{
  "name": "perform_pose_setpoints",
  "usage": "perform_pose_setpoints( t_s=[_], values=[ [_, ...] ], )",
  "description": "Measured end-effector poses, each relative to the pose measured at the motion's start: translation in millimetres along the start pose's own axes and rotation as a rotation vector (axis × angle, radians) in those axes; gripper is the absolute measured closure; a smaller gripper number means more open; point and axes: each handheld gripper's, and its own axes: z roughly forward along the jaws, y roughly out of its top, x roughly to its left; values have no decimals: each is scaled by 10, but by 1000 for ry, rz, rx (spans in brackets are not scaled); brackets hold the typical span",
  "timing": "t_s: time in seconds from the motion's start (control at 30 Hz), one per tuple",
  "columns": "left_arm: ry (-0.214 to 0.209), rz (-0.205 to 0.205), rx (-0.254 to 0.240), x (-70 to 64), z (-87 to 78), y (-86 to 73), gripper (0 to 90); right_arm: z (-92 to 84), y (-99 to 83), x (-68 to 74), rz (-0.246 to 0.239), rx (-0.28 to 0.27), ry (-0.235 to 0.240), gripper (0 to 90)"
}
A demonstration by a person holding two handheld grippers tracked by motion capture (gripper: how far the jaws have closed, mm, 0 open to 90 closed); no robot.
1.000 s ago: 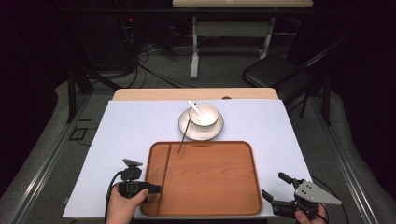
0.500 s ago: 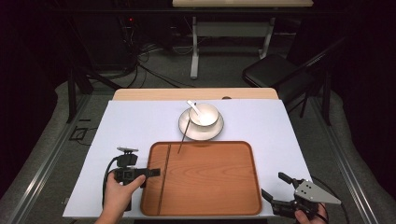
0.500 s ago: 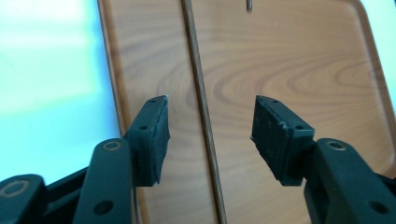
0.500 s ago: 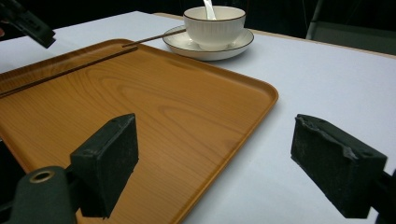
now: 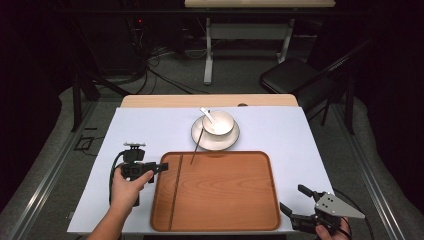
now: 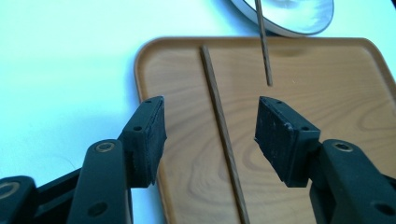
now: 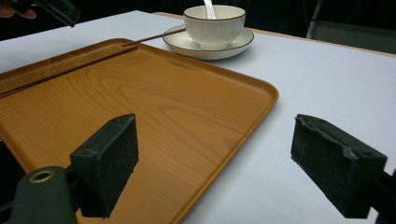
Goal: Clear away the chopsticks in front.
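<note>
A: Left gripper (image 6: 210, 135), lower middle of the frame: its jaws have just been opening, standing wide with nothing pinched. A chopstick (image 6: 223, 130) lies flat on the tray (image 6: 327, 107) between them, looks released.

B: Right gripper (image 7: 215, 163) gapes empty too, probably waiting. The other chopstick (image 5: 196, 144) leans off the saucer (image 5: 200, 141), upper middle.

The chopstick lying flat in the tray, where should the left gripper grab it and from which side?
Probably mid-length on the chopstick, coming from above with the left gripper and a finger on each side. It is thin and lies flat along the tray's left edge, so a sideways approach would likely hit the raised rim.
</note>
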Motion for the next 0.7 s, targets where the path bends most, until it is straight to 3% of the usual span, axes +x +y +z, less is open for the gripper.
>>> perform_pose_setpoints(
  t_s=[0.27,0.7],
  values=[
    [50,19,-24,-15,55,146,391,0,-1,-2,0,-1,1,147],
    [6,13,22,-125,270,361,429,-2,-1,-5,-1,0,1,147]
  ],
)
